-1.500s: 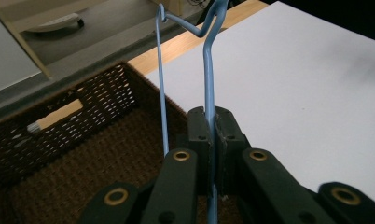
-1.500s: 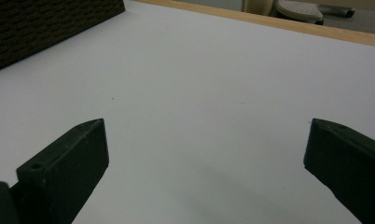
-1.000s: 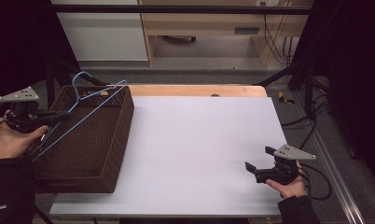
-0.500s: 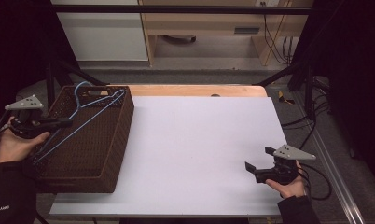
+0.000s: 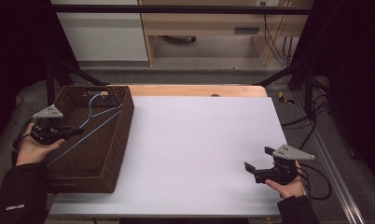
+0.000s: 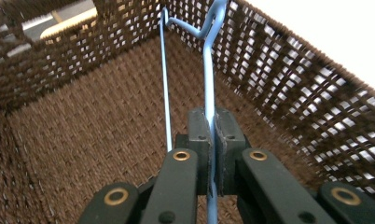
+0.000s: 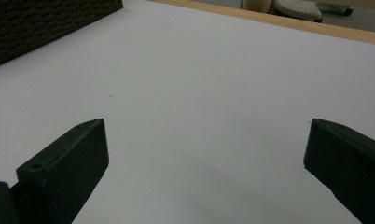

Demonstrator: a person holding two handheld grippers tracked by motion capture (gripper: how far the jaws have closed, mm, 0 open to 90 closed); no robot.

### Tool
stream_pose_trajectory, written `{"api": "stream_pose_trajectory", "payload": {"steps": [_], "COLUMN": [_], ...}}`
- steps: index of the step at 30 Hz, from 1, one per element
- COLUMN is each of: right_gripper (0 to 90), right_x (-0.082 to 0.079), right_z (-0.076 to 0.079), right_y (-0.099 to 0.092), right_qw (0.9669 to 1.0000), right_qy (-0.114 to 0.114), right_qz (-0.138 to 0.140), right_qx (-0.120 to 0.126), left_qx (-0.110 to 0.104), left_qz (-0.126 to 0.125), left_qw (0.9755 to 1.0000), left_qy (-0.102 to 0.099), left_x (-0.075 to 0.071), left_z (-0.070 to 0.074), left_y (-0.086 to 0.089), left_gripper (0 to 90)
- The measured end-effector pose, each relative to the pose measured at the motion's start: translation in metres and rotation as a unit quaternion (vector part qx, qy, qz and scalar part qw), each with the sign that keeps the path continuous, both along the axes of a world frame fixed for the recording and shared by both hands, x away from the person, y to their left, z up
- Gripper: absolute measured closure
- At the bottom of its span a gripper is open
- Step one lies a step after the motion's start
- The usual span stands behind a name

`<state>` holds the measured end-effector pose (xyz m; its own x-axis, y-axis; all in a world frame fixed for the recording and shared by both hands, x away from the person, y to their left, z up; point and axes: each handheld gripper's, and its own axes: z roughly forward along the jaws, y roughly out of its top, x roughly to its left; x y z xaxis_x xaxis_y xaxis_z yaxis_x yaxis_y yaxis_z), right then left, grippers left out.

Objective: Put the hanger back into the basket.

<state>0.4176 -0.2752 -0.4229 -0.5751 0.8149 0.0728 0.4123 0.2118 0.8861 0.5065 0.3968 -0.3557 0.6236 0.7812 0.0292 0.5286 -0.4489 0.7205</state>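
Observation:
A light-blue wire hanger [image 5: 93,119] lies slanted inside a dark brown woven basket [image 5: 112,154] at the table's left. My left gripper [image 5: 73,132] is shut on the hanger's wire at the basket's left side. In the left gripper view the pads [image 6: 200,140] pinch the blue wire [image 6: 209,74], whose hook reaches toward the basket's far wall [image 6: 129,28]. Near the table's front right my right gripper [image 5: 260,161] rests on the white surface, jaws wide apart and nothing between them [image 7: 204,154].
The white tabletop [image 5: 199,140] stretches between the basket and the right gripper, with a wooden strip [image 5: 195,90] along its far edge. Black frame bars and cables [image 5: 307,135] stand at the right side. The basket's corner [image 7: 50,23] sits far left of the right gripper.
My left gripper has sunk lower with the hanger, bringing the wire down into the basket. The right gripper has kept still.

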Motion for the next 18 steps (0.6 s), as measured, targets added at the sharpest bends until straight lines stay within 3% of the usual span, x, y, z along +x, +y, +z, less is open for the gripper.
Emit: {"api": "stream_pose_trajectory", "payload": {"steps": [9, 14, 18], "right_gripper": [0.5, 0.5, 0.5], "right_x": [0.000, -0.001, -0.001], "right_z": [0.001, 0.002, 0.003], "right_y": [0.000, -0.001, -0.001], "right_qw": [1.0000, 1.0000, 1.0000], "right_qy": [-0.002, -0.003, -0.004], "right_qz": [-0.001, -0.001, 0.000], "right_qx": [-0.002, -0.001, 0.000], "left_qx": [0.034, 0.037, 0.013], "left_qz": [0.017, 0.015, 0.022], "left_qw": [0.9988, 0.9988, 0.9997], "left_qy": [0.031, 0.028, 0.003], "left_x": [-0.001, -0.007, -0.016], "left_z": [-0.013, -0.012, -0.004], "left_y": [-0.002, -0.003, -0.005], "left_gripper": [85.6, 78.0, 71.2]}}
